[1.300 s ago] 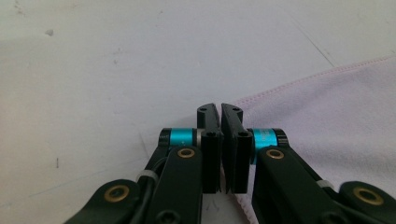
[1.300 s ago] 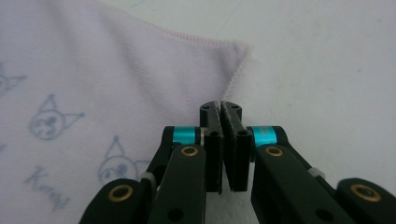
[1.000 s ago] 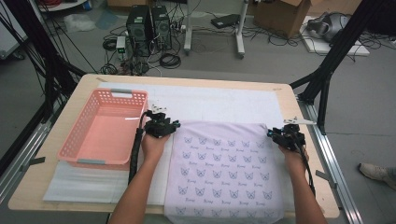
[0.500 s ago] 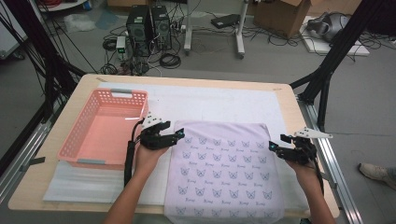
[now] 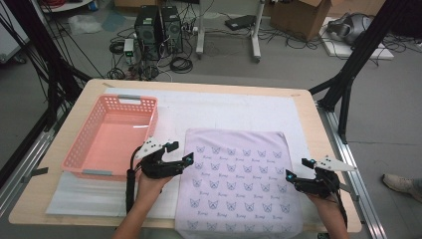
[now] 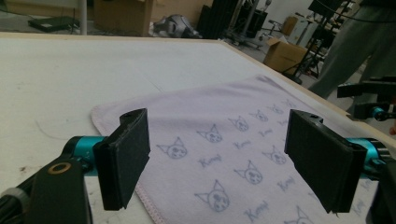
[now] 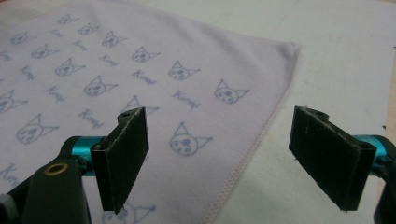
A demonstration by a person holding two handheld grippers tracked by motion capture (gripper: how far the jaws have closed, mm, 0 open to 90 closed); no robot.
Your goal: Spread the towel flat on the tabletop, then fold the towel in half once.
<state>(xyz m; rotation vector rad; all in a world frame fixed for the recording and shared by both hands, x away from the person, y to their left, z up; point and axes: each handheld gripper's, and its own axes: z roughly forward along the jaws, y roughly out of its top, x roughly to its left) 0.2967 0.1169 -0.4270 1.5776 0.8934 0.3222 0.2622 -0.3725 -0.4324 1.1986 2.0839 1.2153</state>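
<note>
**A robotics data-collection lab, with a bench set inside a camera rig.**
Beyond the left tongs (image 5: 180, 153) and right tongs (image 5: 297, 168), past the far edge of the wooden bench (image 5: 209, 86), two black computer towers (image 5: 157, 27) stand on a grey concrete floor (image 5: 293, 64) amid loose cables (image 5: 179, 62). Black frame struts (image 5: 356, 57) rise on either side of the tongs, and metal rails (image 5: 24, 162) run along the bench's flanks. Cardboard boxes (image 5: 298, 15) sit far behind, to the right; a white stand's legs (image 5: 255, 40) are planted between them and the towers. The left gripper view shows more boxes (image 6: 285, 56) and stacked equipment in the background.
</note>
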